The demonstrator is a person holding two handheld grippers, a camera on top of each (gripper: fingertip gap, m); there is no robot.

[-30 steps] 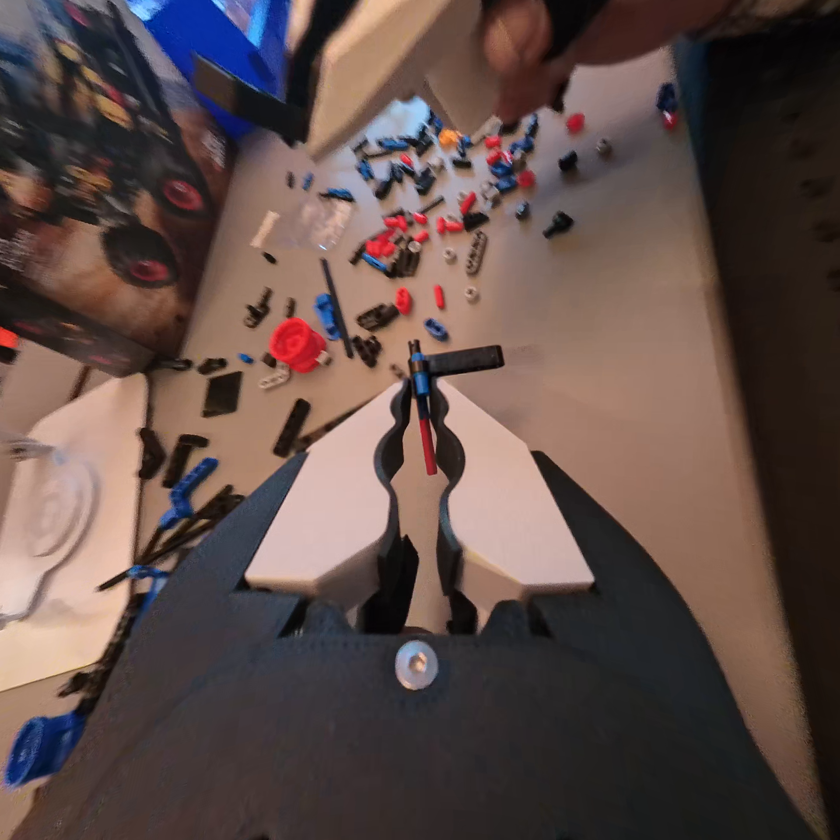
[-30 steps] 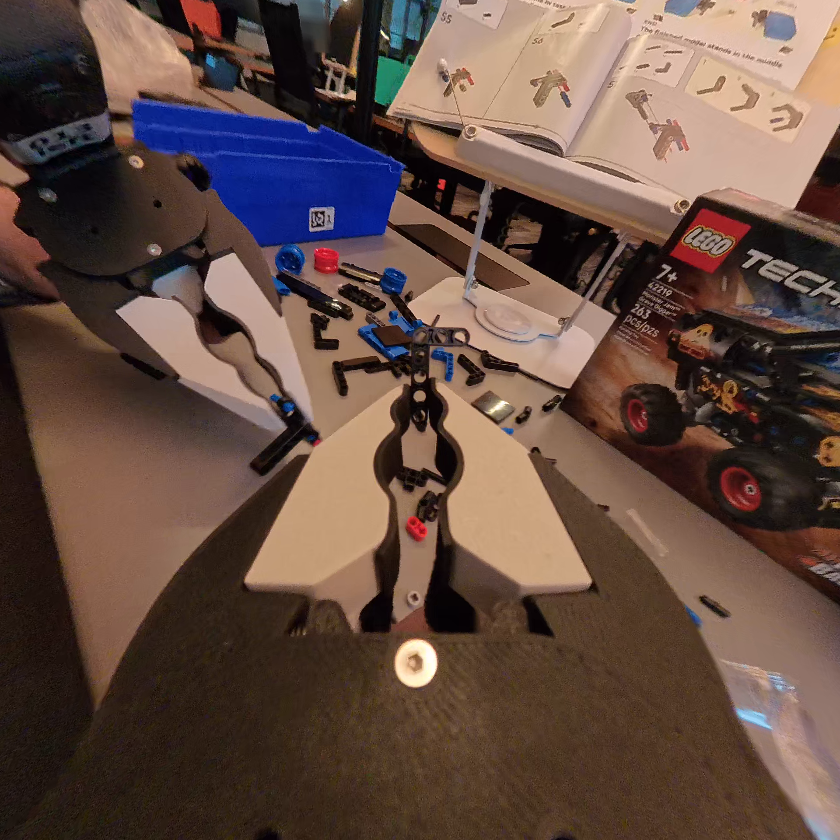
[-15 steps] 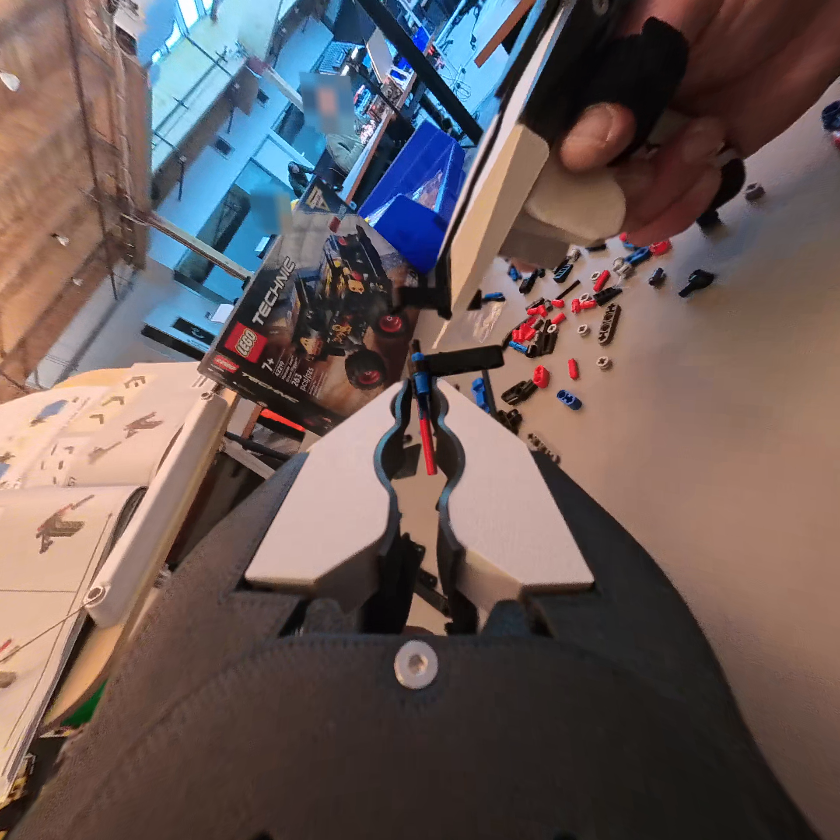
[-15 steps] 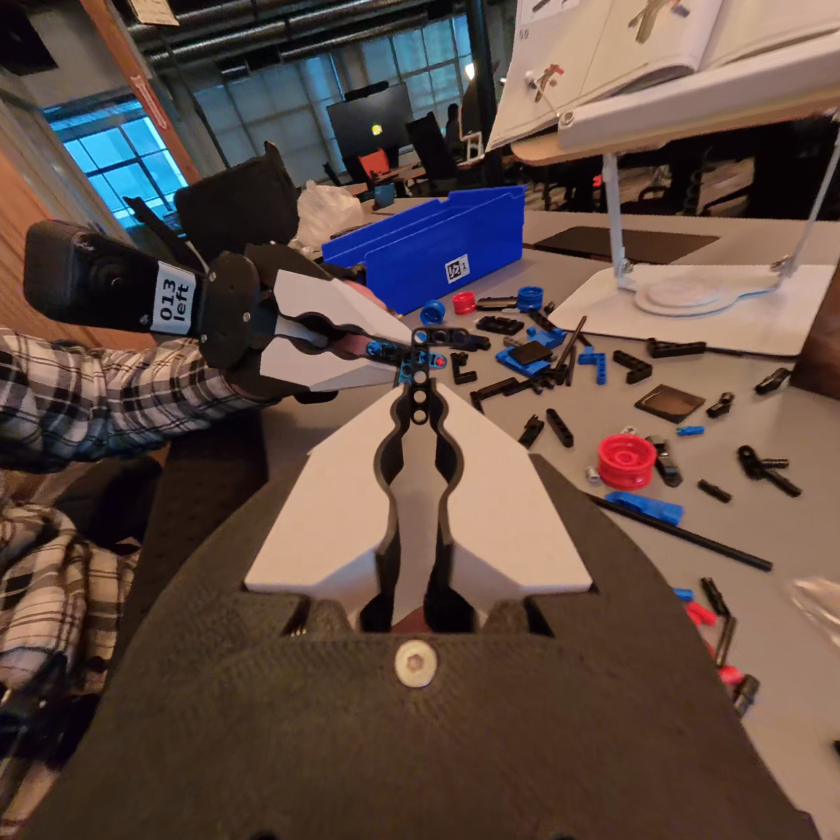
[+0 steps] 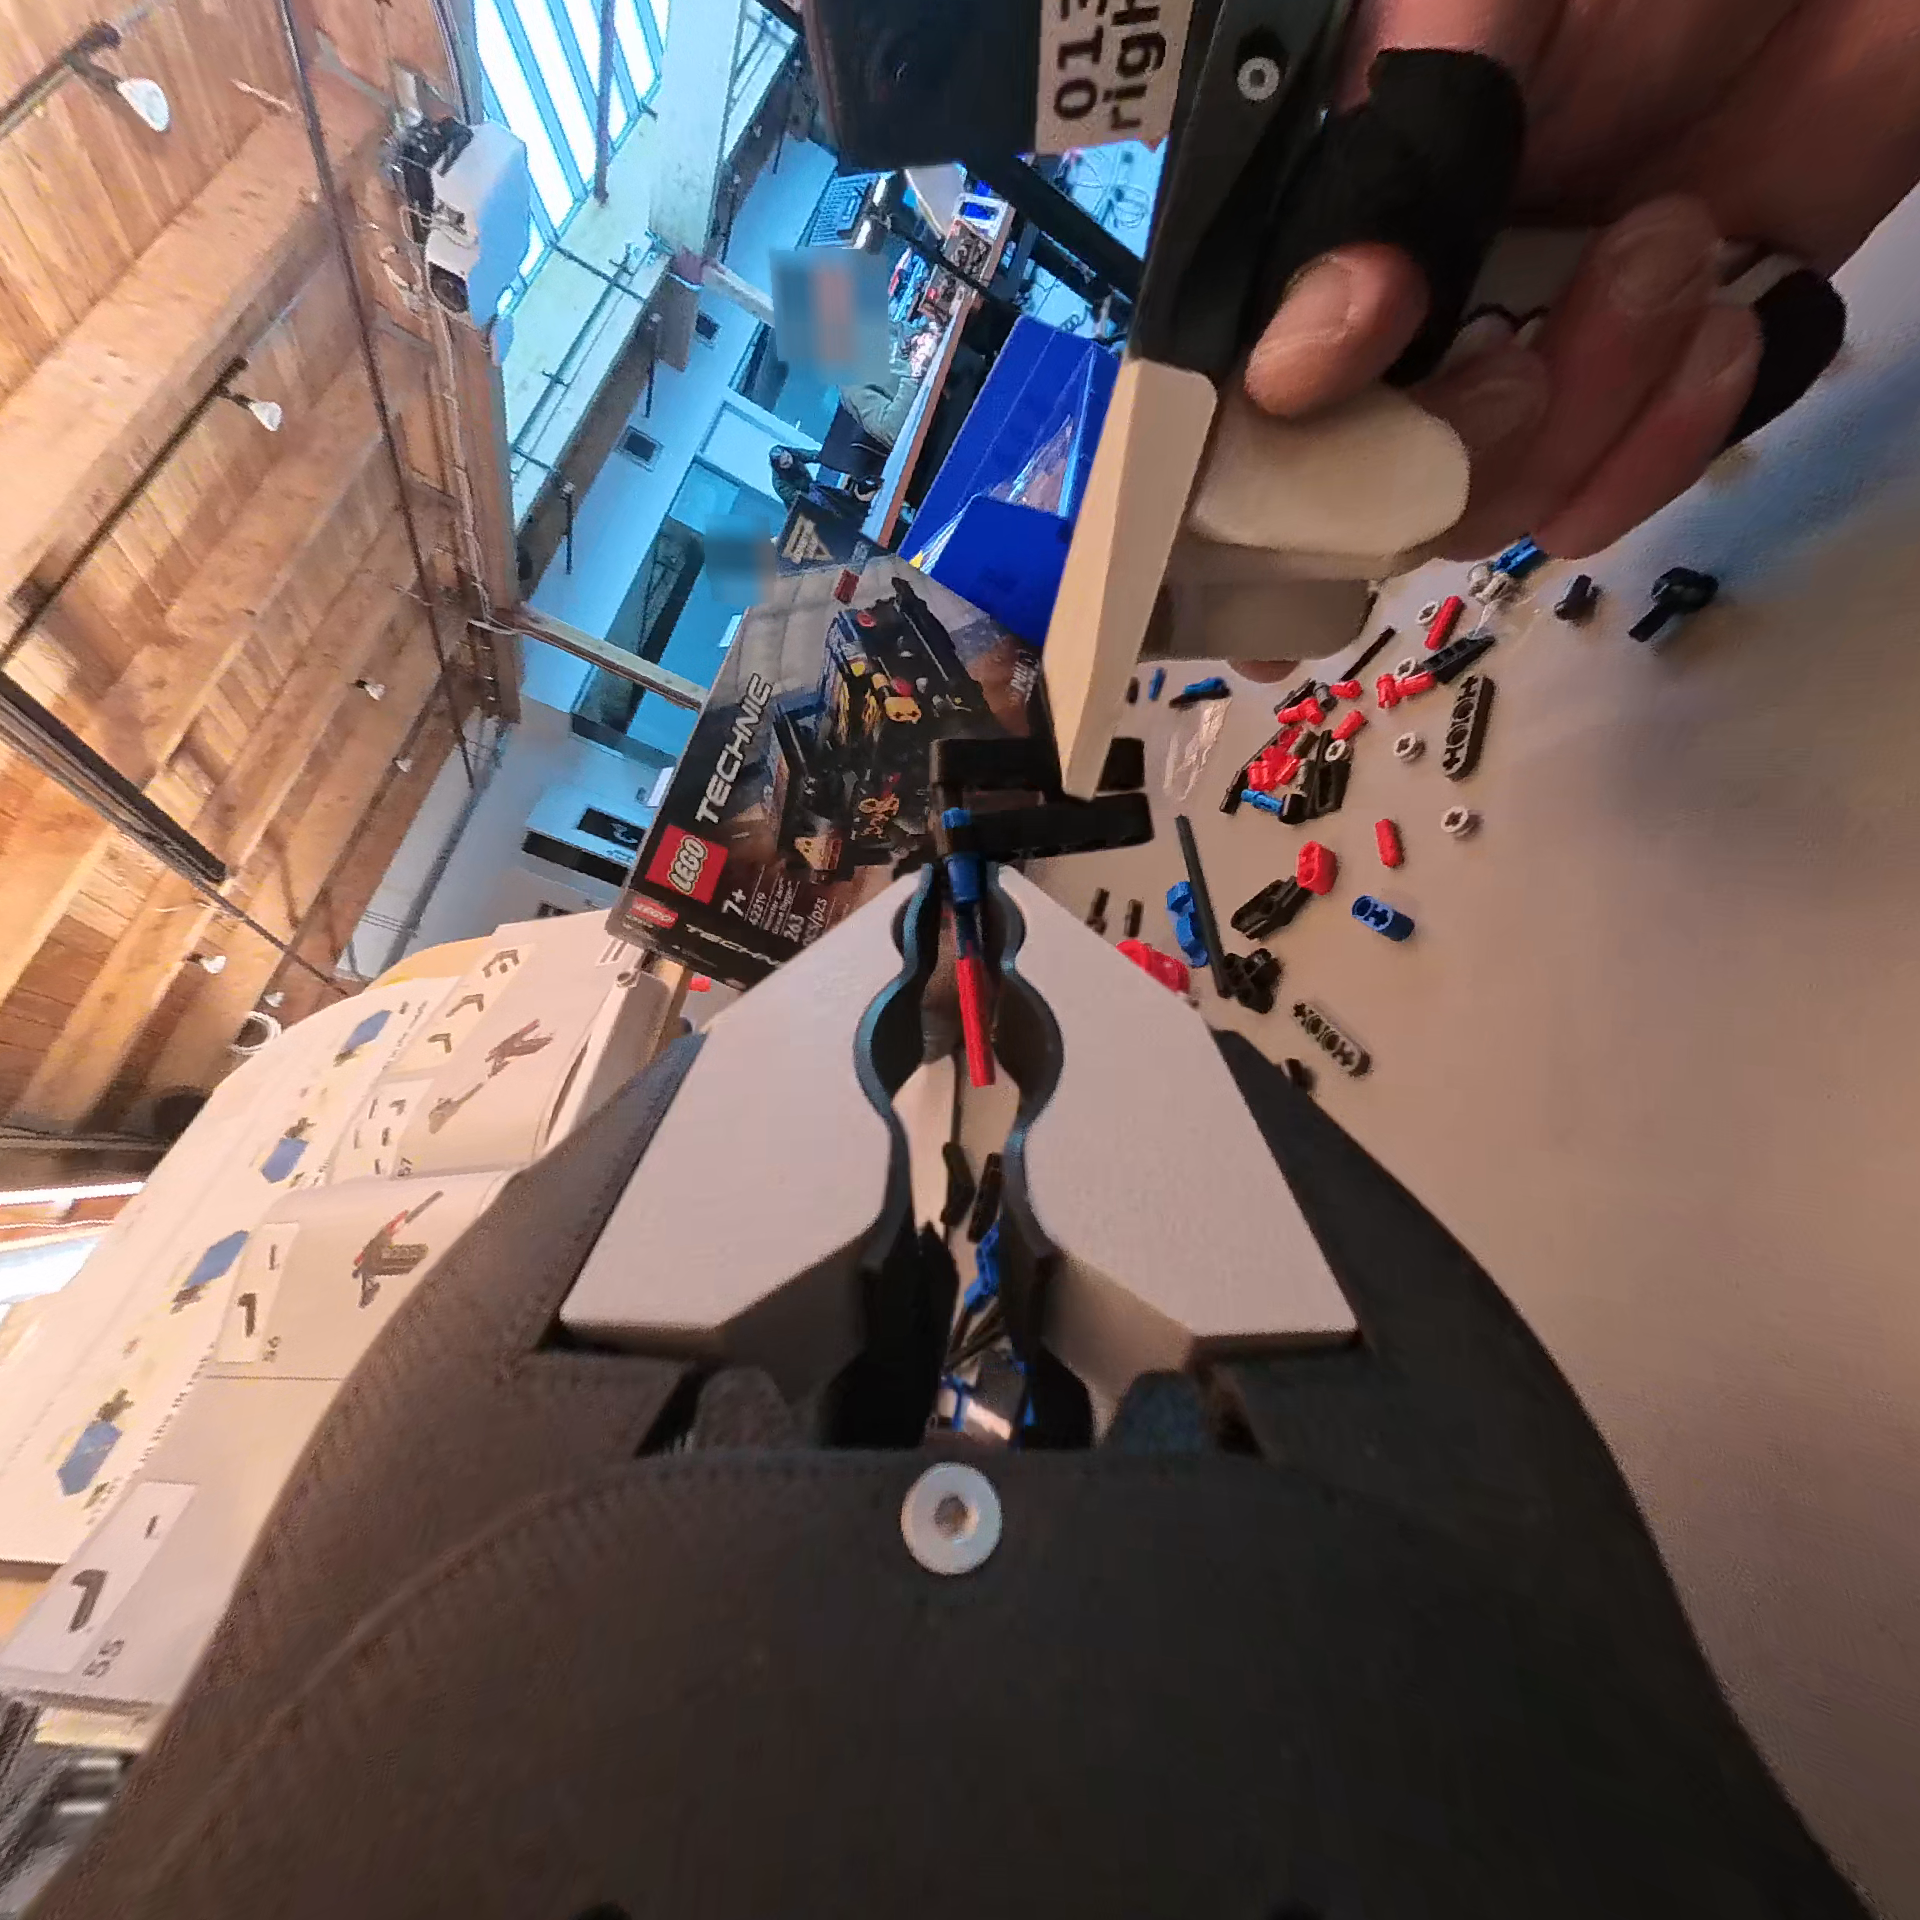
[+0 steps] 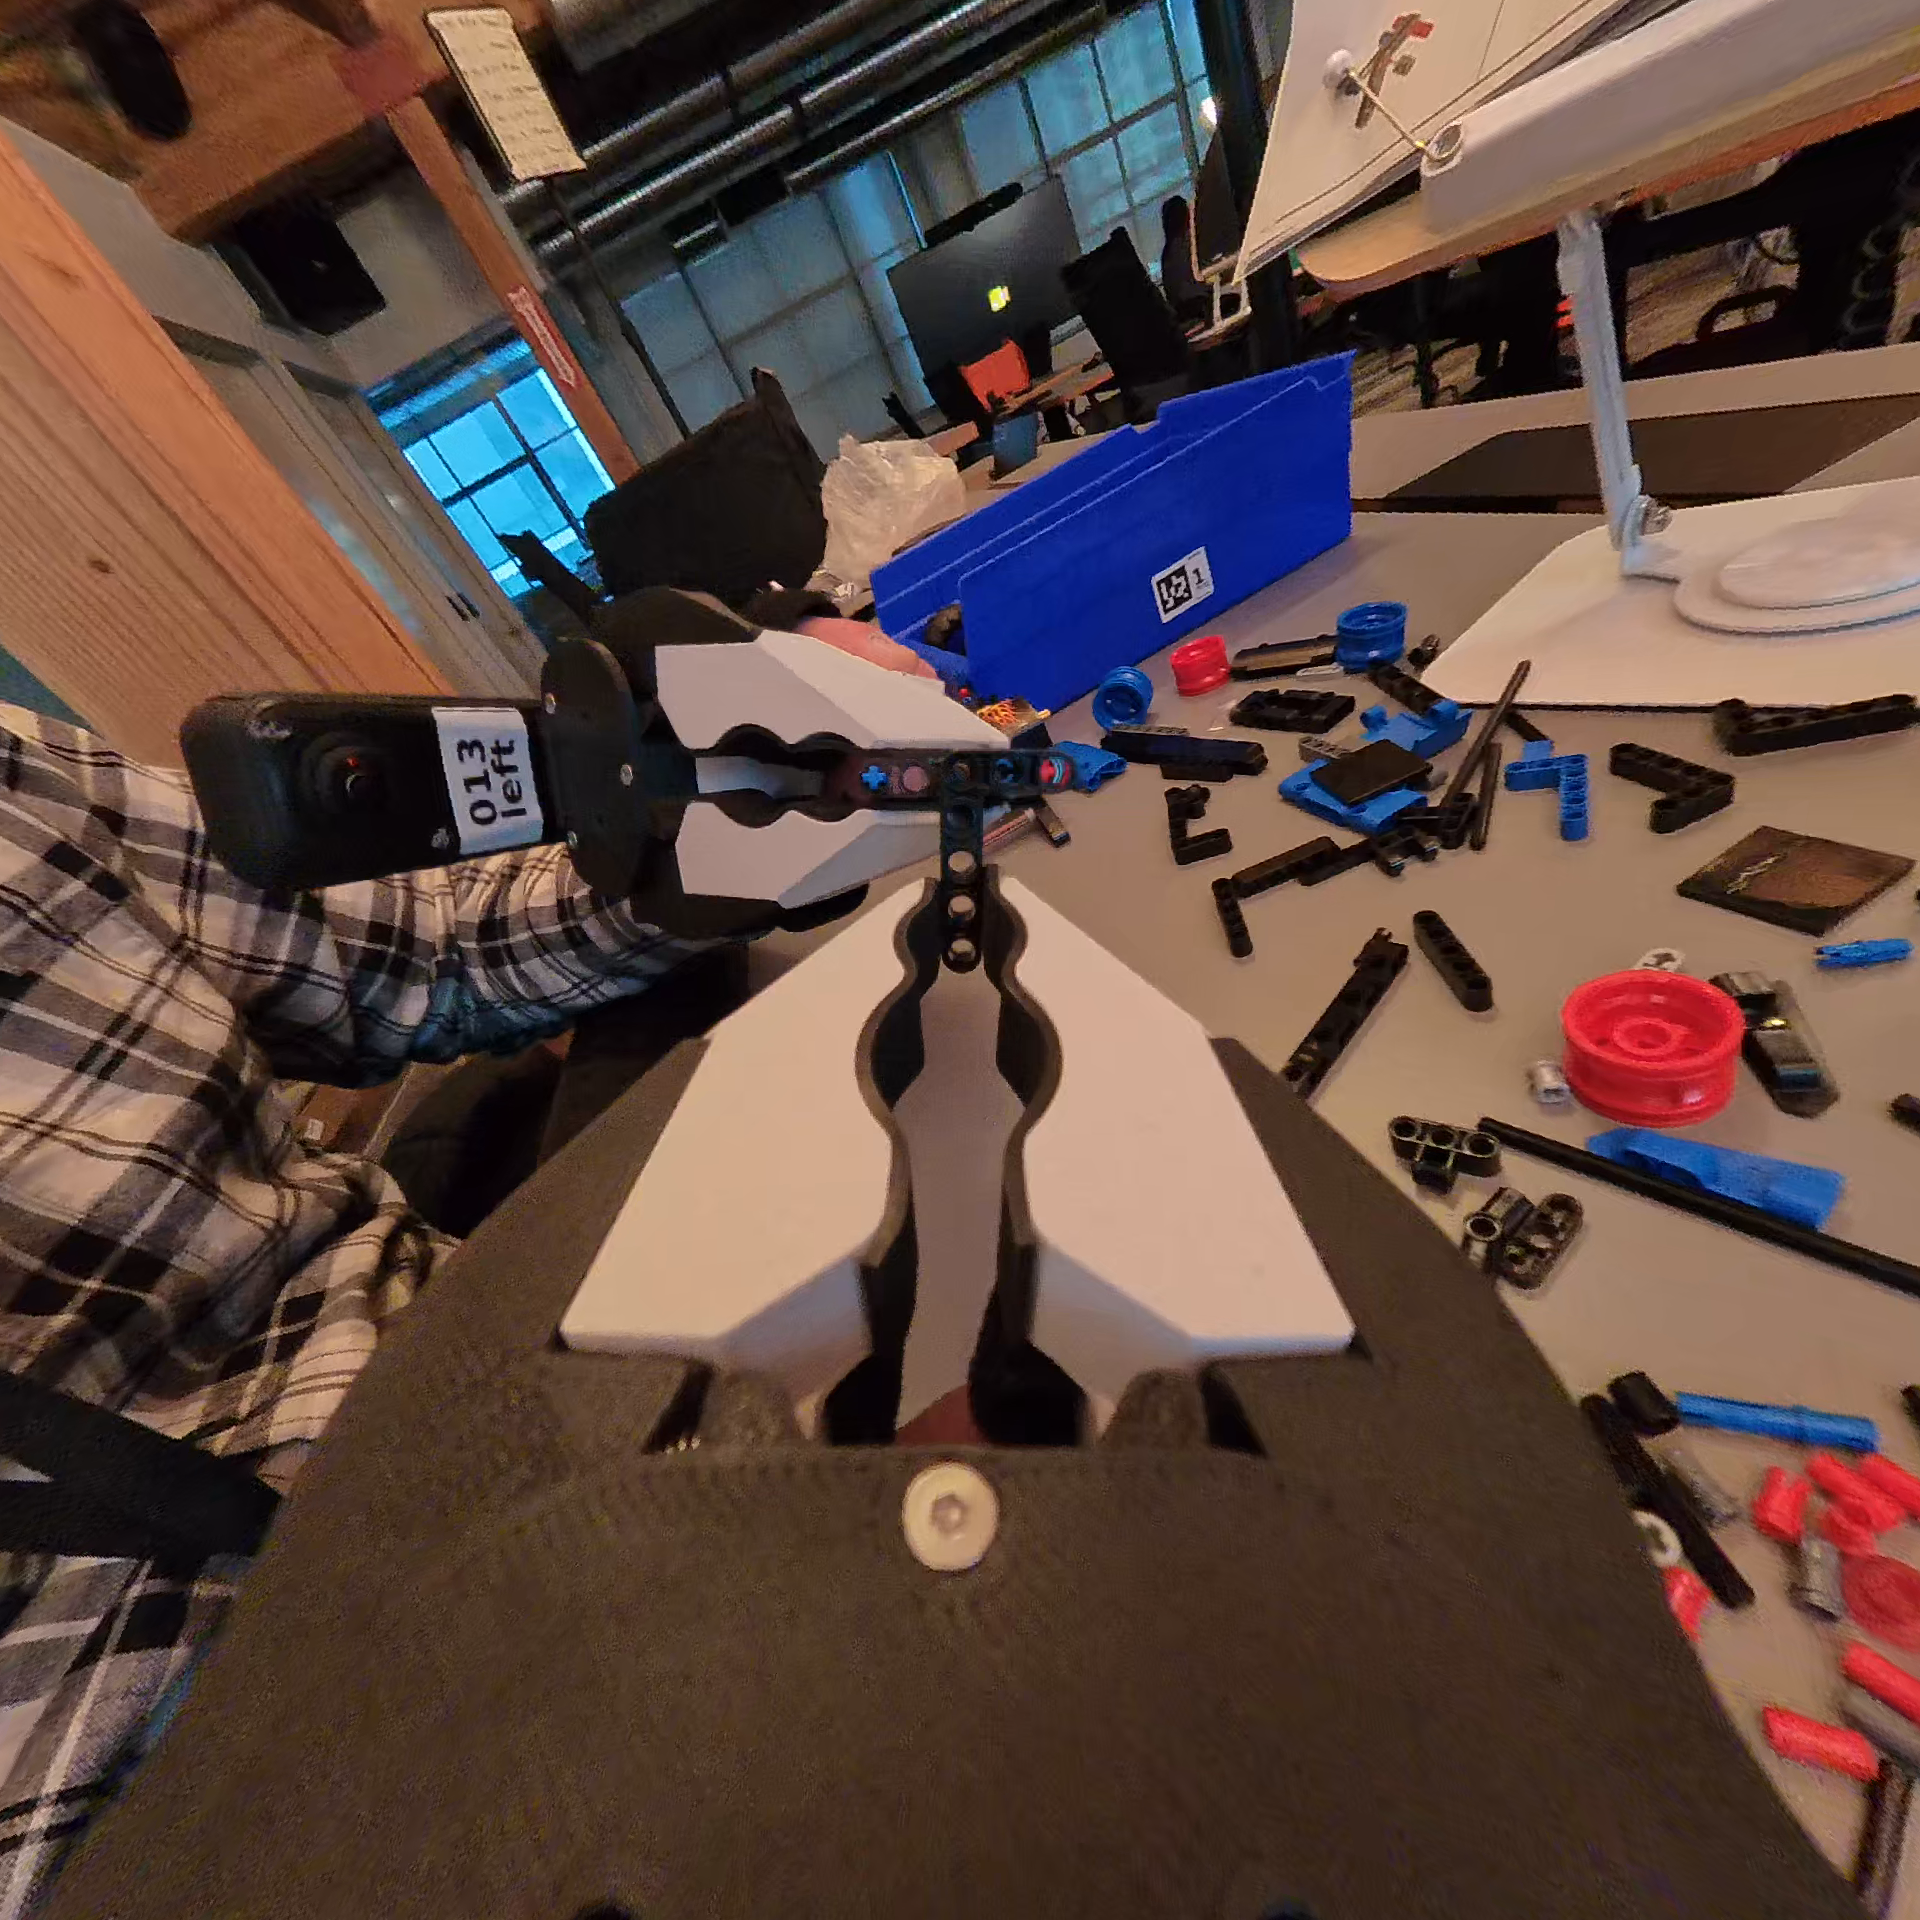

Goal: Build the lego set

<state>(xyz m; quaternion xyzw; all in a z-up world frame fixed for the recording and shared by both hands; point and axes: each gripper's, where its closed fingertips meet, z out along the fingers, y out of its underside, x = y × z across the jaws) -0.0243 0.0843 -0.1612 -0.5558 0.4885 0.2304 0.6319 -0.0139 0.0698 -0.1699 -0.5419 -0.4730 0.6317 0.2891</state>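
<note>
My left gripper (image 5: 961, 899) is shut on a small assembly: a red axle (image 5: 975, 1023) with a blue pin, joined to a black beam (image 5: 1060, 826) that sticks out to the right of the tips. My right gripper (image 6: 961, 909) is shut on a black beam with holes (image 6: 961, 873), held upright. Both are raised above the table. In the right wrist view the left gripper (image 6: 977, 779) comes in from the left, and its horizontal black beam (image 6: 997, 774) with blue and red pins touches the top of my upright beam. In the left wrist view the right gripper (image 5: 1081, 774) comes down from above.
Loose black, red and blue parts lie across the grey table (image 6: 1351, 935), including a red wheel (image 6: 1652, 1044). A blue bin (image 6: 1122, 582) stands behind them. The set's box (image 5: 831, 769) and an instruction booklet on a white stand (image 5: 312, 1195) are nearby. A plaid sleeve (image 6: 208, 1039) is at left. My two grippers' fingertips are within a few centimetres of each other.
Both grippers have risen from the table and come together. The upright black beam and the left gripper's assembly, apart a second ago, now touch.
</note>
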